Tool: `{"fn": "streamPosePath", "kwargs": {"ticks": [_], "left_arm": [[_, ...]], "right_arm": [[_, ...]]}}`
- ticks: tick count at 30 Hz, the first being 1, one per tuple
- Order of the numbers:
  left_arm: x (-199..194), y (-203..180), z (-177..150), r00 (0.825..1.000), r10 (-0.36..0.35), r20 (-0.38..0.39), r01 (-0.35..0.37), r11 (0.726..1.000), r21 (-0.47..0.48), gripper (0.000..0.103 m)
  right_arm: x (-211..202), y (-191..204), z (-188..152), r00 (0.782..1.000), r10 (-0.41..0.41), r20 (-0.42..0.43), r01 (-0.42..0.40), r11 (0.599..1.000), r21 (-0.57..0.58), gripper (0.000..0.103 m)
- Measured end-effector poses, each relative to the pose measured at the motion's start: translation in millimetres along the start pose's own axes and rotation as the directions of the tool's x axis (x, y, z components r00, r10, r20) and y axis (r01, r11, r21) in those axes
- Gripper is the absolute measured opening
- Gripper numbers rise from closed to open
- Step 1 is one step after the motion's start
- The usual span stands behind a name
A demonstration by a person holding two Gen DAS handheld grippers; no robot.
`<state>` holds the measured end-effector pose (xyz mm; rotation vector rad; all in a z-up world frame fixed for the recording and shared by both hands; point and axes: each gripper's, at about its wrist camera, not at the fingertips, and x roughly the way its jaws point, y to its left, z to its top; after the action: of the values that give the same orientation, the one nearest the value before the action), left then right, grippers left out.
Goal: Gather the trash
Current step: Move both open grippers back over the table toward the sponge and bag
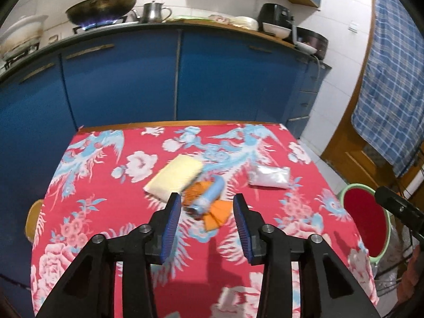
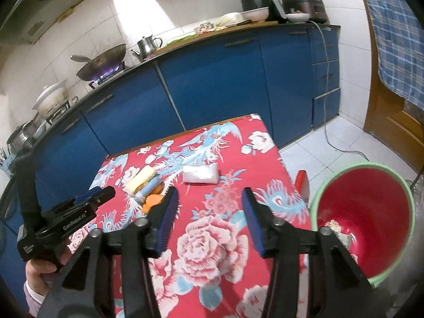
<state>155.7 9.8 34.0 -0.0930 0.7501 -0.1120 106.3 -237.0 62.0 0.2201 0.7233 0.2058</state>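
Left hand-held gripper (image 1: pixel 208 206) parted, ribbed blue pads (image 1: pixel 172 228)

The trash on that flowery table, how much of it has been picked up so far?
Barely begun. The red bucket holds only one crumpled scrap at its bottom. Nothing is in hand: the left gripper and right gripper both have open, empty jaws. Still on the table: a yellow packet, a blue tube lying on orange wrappers, and a white bag.

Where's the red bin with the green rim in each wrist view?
Left wrist: red bin at the right edge, beside the table, partly hidden by the right gripper.
Right wrist: red bin fills the lower right, some trash inside.
Shared landmark: white plastic packet on the floral tablecloth.
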Motion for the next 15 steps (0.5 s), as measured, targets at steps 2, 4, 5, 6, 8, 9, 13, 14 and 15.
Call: {"fn": "streamPosePath", "kwargs": {"ticks": [2, 4, 5, 6, 8, 9, 13, 14, 15], "left_arm": [[6.1, 3.1, -0.2, 1.0, 0.006, -0.01, -0.006, 1.0, 0.001, 0.044], [12.8, 4.0, -1.0, 1.0, 0.004, -0.02, -0.004, 1.0, -0.002, 0.044], [17.1, 3.6, -1.5, 1.0, 0.0, -0.026, 0.0, 1.0, -0.004, 0.044], [21.1, 3.7, -2.1, 0.999, -0.004, -0.031, 0.003, 1.0, -0.005, 0.044], [31.1, 2.4, -3.0, 0.999, -0.01, -0.043, 0.01, 1.0, 0.0, 0.044], [34.7, 1.7, -3.5, 0.999, -0.01, -0.049, 0.01, 1.0, 0.004, 0.044], [52.1, -3.0, -5.4, 0.997, -0.013, -0.07, 0.016, 0.999, 0.034, 0.044], [55.8, -5.6, -5.7, 0.998, -0.012, -0.068, 0.016, 0.998, 0.055, 0.044], [59.8, -9.1, -6.1, 0.998, -0.004, -0.068, 0.009, 0.996, 0.083, 0.044]], "right_arm": [[8.7, 4.7, 3.0, 1.0, 0.004, -0.008, -0.004, 1.0, -0.009, 0.059], [18.2, 8.8, 5.8, 1.0, 0.002, -0.018, -0.003, 1.0, -0.017, 0.06], [23.7, 11.1, 7.1, 1.0, 0.0, -0.024, -0.001, 1.0, -0.02, 0.061], [28.7, 12.6, 8.0, 1.0, -0.001, -0.031, 0.001, 1.0, -0.024, 0.061], [38.7, 14.5, 9.3, 0.999, -0.004, -0.044, 0.003, 1.0, -0.026, 0.061], [43.8, 14.9, 9.9, 0.999, -0.006, -0.051, 0.004, 1.0, -0.027, 0.061], [61.2, 15.1, 11.7, 0.997, -0.008, -0.075, 0.006, 1.0, -0.022, 0.061], [63.9, 15.1, 12.2, 0.997, -0.009, -0.08, 0.007, 1.0, -0.021, 0.061], [69.5, 14.7, 12.4, 0.996, -0.011, -0.088, 0.009, 1.0, -0.02, 0.062]]}}
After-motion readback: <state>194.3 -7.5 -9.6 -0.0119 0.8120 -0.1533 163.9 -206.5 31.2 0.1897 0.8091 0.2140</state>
